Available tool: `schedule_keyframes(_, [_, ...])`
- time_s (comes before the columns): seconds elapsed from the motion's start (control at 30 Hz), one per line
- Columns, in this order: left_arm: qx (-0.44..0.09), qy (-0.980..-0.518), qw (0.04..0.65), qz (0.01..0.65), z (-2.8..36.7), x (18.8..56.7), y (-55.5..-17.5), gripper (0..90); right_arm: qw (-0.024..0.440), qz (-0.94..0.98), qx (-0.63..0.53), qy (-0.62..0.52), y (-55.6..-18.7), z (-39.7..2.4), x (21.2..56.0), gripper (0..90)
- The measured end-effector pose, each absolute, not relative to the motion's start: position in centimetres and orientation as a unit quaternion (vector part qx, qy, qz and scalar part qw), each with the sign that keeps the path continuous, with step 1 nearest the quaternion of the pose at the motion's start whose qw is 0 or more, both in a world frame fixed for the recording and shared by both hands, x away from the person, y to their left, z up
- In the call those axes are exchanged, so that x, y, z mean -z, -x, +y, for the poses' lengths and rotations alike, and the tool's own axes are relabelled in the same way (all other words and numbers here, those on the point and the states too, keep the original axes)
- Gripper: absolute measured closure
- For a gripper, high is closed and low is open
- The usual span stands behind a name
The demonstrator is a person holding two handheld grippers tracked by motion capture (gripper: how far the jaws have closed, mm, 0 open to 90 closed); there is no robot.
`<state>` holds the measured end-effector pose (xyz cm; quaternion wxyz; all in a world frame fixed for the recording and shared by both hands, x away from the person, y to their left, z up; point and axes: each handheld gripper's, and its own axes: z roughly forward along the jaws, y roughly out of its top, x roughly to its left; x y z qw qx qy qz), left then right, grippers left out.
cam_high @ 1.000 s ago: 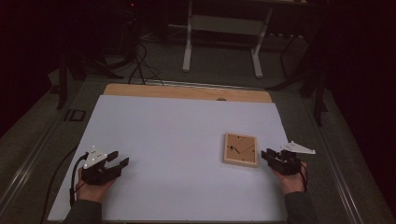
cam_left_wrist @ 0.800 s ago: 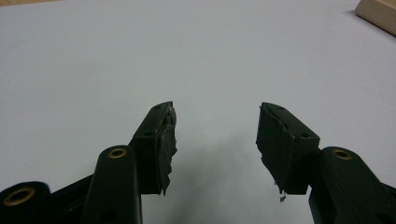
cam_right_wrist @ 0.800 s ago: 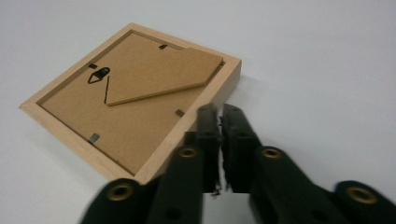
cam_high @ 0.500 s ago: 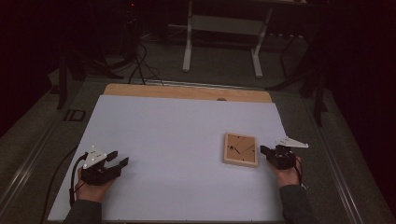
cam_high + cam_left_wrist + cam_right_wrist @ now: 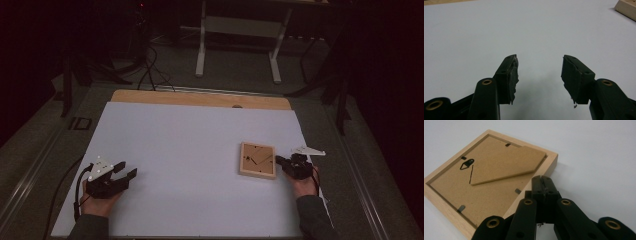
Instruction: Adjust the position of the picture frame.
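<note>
Right gripper view: the right hand-held gripper (image 5: 541, 178) has just been closing and its jaws now meet, nothing between them, tips at the wooden picture frame (image 5: 486, 177). That frame lies back-up, stand flap showing, right of centre on the counter (image 5: 190, 150). Far left, the left hand-held gripper (image 5: 539, 71) rests open and empty. Judging by this, nothing is lifted yet.
</note>
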<state>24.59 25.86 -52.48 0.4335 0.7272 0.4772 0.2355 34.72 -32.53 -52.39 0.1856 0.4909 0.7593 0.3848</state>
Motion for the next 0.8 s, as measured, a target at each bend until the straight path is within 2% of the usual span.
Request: schedule_keyframes(0.8, [-0.239,-0.726,0.433,0.478,25.8,52.5,-24.7,46.7,0.142,0.791,-0.391,-0.449,-32.6,-31.9,52.8,89.8])
